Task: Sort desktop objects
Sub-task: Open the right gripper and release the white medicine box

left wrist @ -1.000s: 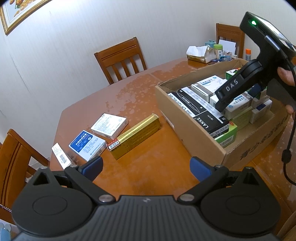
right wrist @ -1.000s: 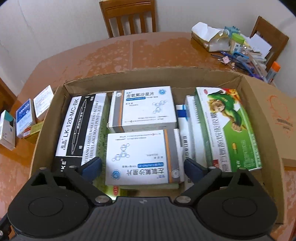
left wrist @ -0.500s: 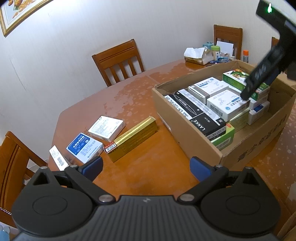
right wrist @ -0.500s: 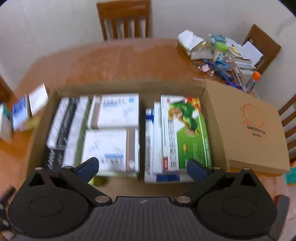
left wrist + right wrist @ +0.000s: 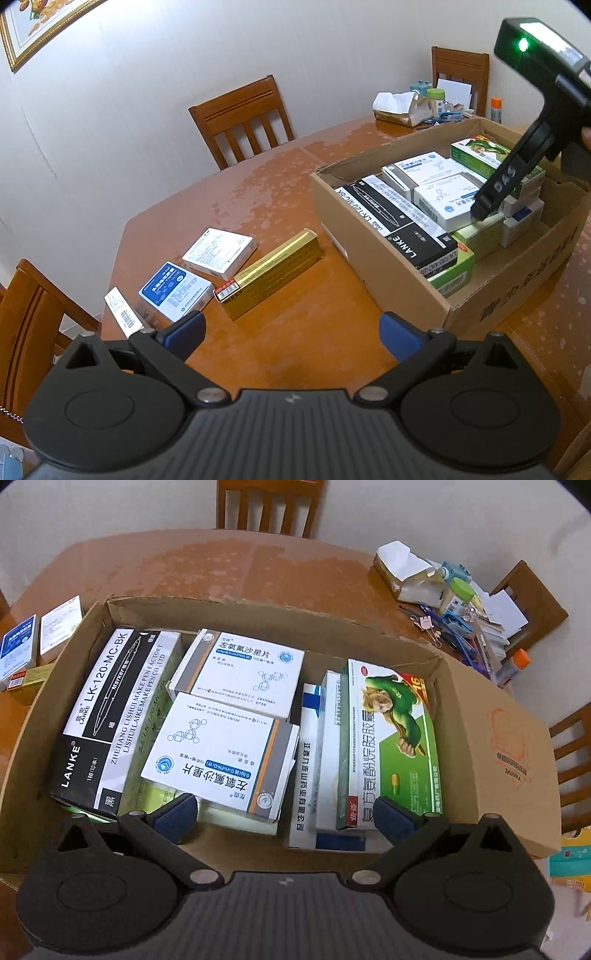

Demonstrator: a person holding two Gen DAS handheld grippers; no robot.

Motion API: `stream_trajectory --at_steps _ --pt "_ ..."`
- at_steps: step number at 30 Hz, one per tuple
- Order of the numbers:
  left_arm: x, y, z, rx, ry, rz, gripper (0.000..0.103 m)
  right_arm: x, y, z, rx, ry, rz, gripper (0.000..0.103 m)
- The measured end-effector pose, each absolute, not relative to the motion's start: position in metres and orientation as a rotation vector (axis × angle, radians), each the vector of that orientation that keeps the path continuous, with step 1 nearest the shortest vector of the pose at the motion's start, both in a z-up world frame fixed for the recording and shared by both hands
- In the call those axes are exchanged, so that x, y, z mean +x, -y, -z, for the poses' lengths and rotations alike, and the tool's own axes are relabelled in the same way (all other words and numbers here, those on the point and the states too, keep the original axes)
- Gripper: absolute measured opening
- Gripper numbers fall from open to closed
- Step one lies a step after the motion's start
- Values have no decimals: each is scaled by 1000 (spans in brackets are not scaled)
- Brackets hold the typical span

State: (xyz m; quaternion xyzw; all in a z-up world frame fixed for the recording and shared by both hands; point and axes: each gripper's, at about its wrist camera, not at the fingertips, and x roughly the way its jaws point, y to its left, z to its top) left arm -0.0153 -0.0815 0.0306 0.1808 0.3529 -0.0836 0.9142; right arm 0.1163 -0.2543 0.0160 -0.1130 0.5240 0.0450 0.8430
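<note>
Your right gripper (image 5: 284,818) was low over the cardboard box (image 5: 388,266) a second ago. Half a second ago it had pulled up and off to the side. Now it hangs over the middle of the box again, and it has rolled a bit, so the packs look tilted in its view. Its jaws are as wide as they go and hold nothing. A second ago they were a tiny bit less wide.

Your left gripper (image 5: 291,332) has not moved. It hangs over the brown table (image 5: 258,206), jaws wide apart, nothing between them.

Nothing on the table has moved. The gold box (image 5: 271,273) lies flat on the table, just beside the box's left wall but not touching it. Its long side runs on a slant: the end with the red and white label points toward you and to the left, and the other end points at the cardboard box. The blue and white pack (image 5: 175,290) lies flat beside the label end. The white pack (image 5: 219,253) lies just behind it. A small white pack with a barcode (image 5: 122,312) sits near the table edge.

Inside the box, the black pen box (image 5: 110,716) lies along the left wall, long side running front to back. Two white packs (image 5: 221,749) lie in the middle, one overlapping the other. The green pack (image 5: 391,738) lies on the right, long side front to back.
</note>
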Motion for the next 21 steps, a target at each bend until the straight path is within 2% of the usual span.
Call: stream_trajectory --at_steps 9,21 --pt "-17 84 -31 374 -717 187 100 113 290 -41 -158 -1079 -44 103" --pt "-24 81 -34 374 -710 152 100 115 278 -10 -316 -1114 -7 103"
